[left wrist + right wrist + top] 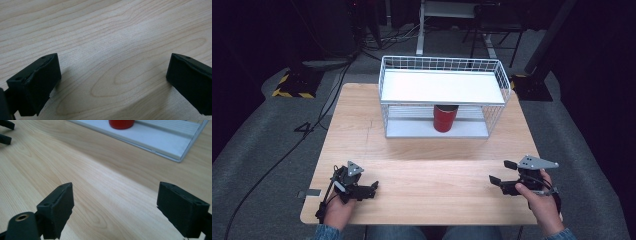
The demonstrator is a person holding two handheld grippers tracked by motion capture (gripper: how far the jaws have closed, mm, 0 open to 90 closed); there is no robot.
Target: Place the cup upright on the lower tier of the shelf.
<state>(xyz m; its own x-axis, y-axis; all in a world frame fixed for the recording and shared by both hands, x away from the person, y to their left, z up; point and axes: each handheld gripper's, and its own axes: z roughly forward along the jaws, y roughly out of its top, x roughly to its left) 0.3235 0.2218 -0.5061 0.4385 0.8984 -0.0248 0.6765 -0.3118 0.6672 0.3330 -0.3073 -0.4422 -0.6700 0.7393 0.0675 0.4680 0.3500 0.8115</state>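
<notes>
A red can stands upright on the lower shelf of a white wire rack at the back of the wooden table. My left gripper rests near the table's front left, open, with nothing between its jaws. In the left gripper view the left gripper hovers over bare wood. My right gripper sits at the front right, also open and holding nothing. The right gripper view shows the right gripper pointing toward the red can on the rack's base, with the left gripper farther off.
The rack has a solid white upper shelf with a wire rim over the can. Dark floor, cables and a desk frame lie beyond the table. Bare wood stretches between the grippers and the rack.
</notes>
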